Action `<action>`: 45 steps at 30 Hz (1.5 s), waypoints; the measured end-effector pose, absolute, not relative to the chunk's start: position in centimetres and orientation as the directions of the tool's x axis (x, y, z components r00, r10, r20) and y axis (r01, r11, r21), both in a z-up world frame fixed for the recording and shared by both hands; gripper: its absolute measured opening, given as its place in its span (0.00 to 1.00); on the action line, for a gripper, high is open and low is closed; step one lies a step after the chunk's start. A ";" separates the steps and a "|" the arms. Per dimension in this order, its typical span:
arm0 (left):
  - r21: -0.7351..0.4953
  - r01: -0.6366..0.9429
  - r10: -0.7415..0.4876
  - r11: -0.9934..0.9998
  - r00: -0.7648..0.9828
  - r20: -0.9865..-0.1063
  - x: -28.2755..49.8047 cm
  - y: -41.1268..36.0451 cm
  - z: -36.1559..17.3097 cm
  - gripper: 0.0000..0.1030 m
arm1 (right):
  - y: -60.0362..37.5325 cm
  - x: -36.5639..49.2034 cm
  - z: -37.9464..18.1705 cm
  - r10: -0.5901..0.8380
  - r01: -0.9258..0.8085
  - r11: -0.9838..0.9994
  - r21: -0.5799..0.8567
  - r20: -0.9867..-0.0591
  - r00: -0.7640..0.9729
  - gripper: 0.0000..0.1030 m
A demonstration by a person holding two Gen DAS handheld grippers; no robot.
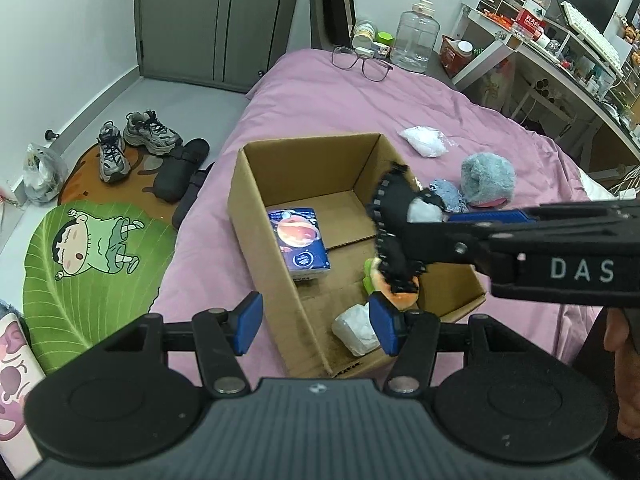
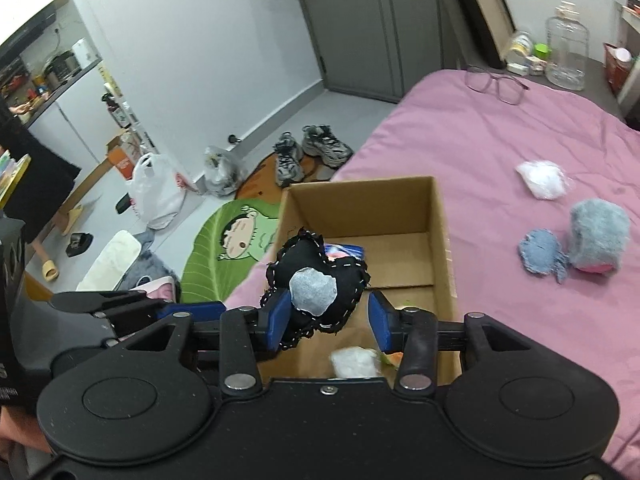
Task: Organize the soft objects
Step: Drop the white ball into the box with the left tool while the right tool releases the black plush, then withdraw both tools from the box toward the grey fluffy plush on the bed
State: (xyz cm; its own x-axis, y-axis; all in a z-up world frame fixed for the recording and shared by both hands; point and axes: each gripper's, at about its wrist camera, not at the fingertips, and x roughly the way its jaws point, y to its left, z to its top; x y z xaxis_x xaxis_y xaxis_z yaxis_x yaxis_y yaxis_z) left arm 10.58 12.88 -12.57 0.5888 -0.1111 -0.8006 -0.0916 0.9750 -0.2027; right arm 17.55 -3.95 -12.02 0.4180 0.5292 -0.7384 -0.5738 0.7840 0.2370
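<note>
Black heart-shaped cushion (image 2: 316, 284) with white patch at frame centre, touching only the left pad of the parted right gripper (image 2: 329, 320) fingers above the cardboard box (image 2: 440, 240) on the pink bed (image 2: 500, 128), left gripper (image 1: 318, 326) fingers apart, empty, lower centre.

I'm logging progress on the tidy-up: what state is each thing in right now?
Box: open, upright on the bed, partly filled.
Black heart cushion: above the box, between the right tool's pads, only one pad touching.
Right tool: open.
Left tool: open, empty.
Glasses: unfolded, on the bed.
Bottle: upright, capped.
Wardrobe: doors shut.
</note>
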 end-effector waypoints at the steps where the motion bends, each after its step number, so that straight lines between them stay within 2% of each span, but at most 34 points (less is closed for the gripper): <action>1: -0.205 -0.090 -0.114 0.975 0.590 -0.799 10.6 12.8 -12.5 0.55 | -4.4 17.6 -12.0 0.523 -0.568 0.789 0.234 -0.741 0.421 0.42; 19: -0.212 -0.065 -0.129 0.975 0.611 -0.781 10.7 11.4 -11.0 0.55 | -5.2 18.1 -12.0 0.528 -0.556 0.793 0.248 -0.735 0.425 0.42; 32: -0.214 -0.090 -0.119 0.973 0.597 -0.794 12.0 11.6 -12.1 0.55 | -6.2 18.8 -12.2 0.531 -0.536 0.799 0.273 -0.738 0.416 0.42; 36: -0.213 -0.096 -0.117 0.972 0.591 -0.798 12.7 11.3 -12.0 0.55 | -7.7 19.2 -12.4 0.515 -0.516 0.815 0.265 -0.739 0.434 0.50; 45: -0.214 -0.050 -0.147 0.975 0.577 -0.803 15.0 8.7 -11.6 0.56 | -12.2 21.2 -12.6 0.466 -0.446 0.859 0.251 -0.744 0.480 0.54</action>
State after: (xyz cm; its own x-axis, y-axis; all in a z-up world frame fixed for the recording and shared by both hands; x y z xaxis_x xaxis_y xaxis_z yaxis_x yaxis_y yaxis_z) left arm 15.01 8.65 -11.64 0.5770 -0.1472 -0.8034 -0.0496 0.9755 -0.2144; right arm 21.23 -12.18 -12.63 0.4796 0.4660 -0.7435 -0.4461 0.8592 0.2507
